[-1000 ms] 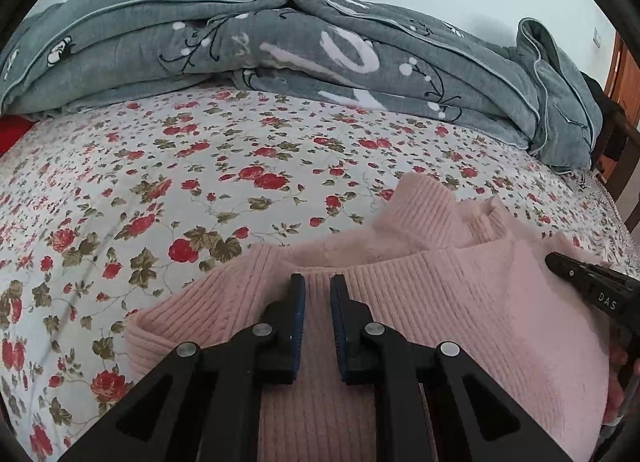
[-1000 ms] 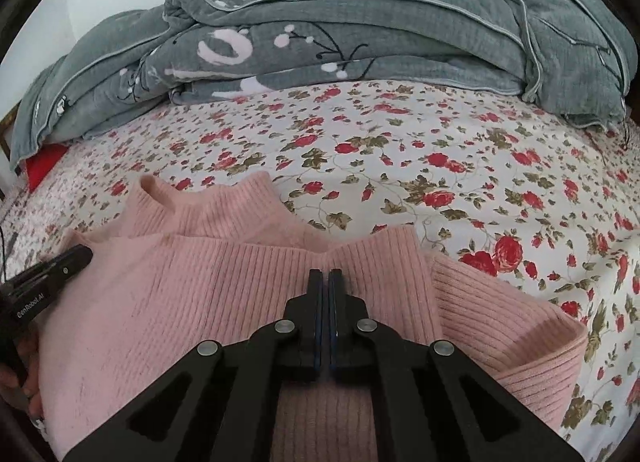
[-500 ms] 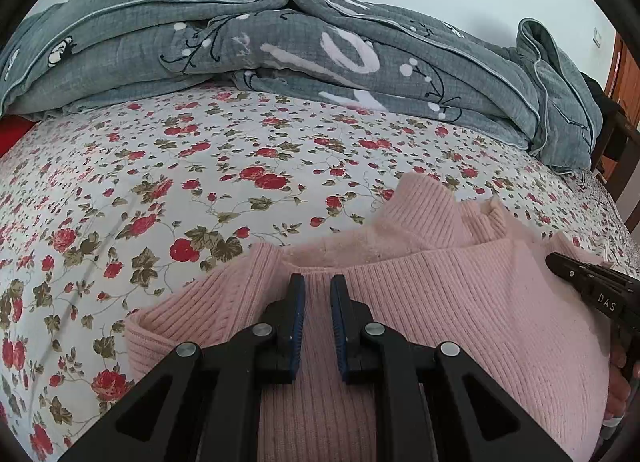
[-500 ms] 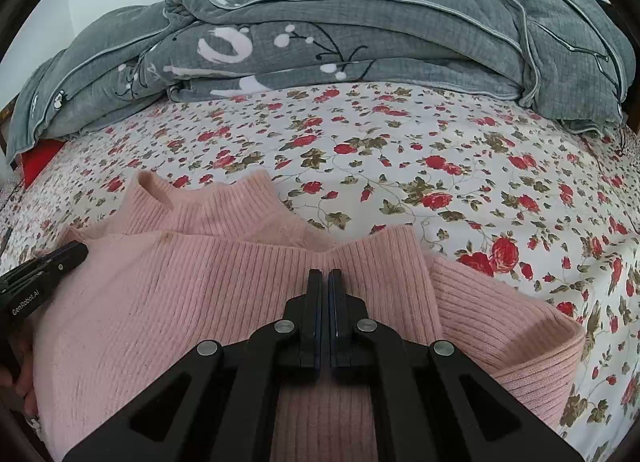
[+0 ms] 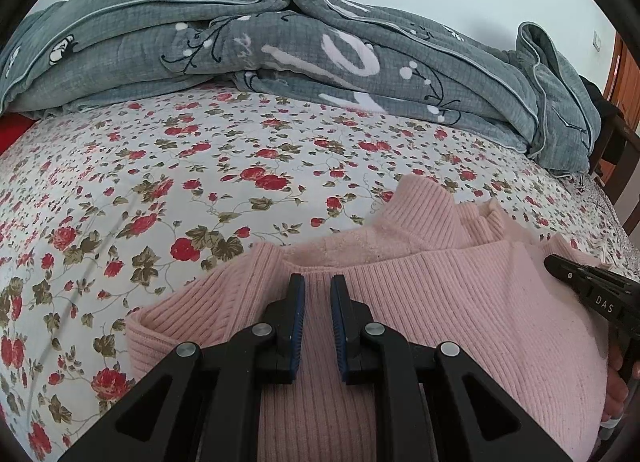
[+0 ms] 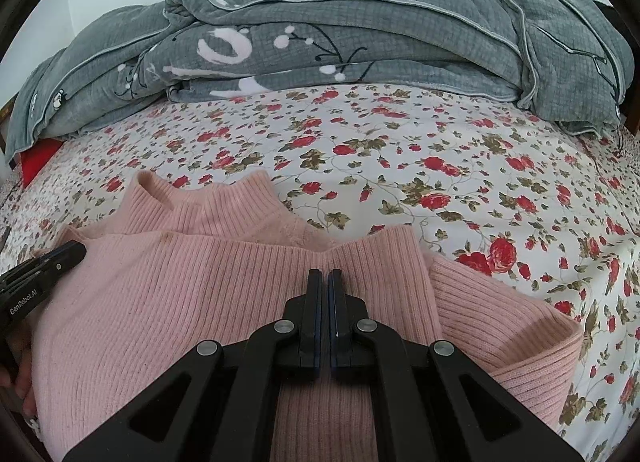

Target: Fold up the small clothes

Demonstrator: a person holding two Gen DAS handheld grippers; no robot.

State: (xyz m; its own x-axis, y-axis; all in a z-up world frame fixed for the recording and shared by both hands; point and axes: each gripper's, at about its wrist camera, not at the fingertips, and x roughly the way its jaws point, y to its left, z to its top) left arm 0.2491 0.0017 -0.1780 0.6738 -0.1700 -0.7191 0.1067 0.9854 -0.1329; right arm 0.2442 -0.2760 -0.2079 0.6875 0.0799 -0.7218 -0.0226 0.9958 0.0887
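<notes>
A pink ribbed knit sweater [image 5: 460, 302] lies folded on the flowered bed sheet [image 5: 200, 190], its high collar pointing away from me. My left gripper [image 5: 317, 282] hovers over the sweater's folded top edge, its jaws a small gap apart with nothing between them. My right gripper [image 6: 324, 274] is over the same edge further right on the sweater [image 6: 180, 294], its jaws pressed together; no cloth shows between them. Each gripper shows at the edge of the other's view.
A rumpled grey quilt [image 5: 320, 54] lies across the far side of the bed and also shows in the right wrist view [image 6: 360, 42]. A red item [image 6: 36, 158] sits at the far left. Dark wooden furniture [image 5: 616, 150] stands at the right.
Both grippers have drifted slightly over the sweater; the views shift a little. The jaws have kept the same spacing and the sweater has not visibly moved.
</notes>
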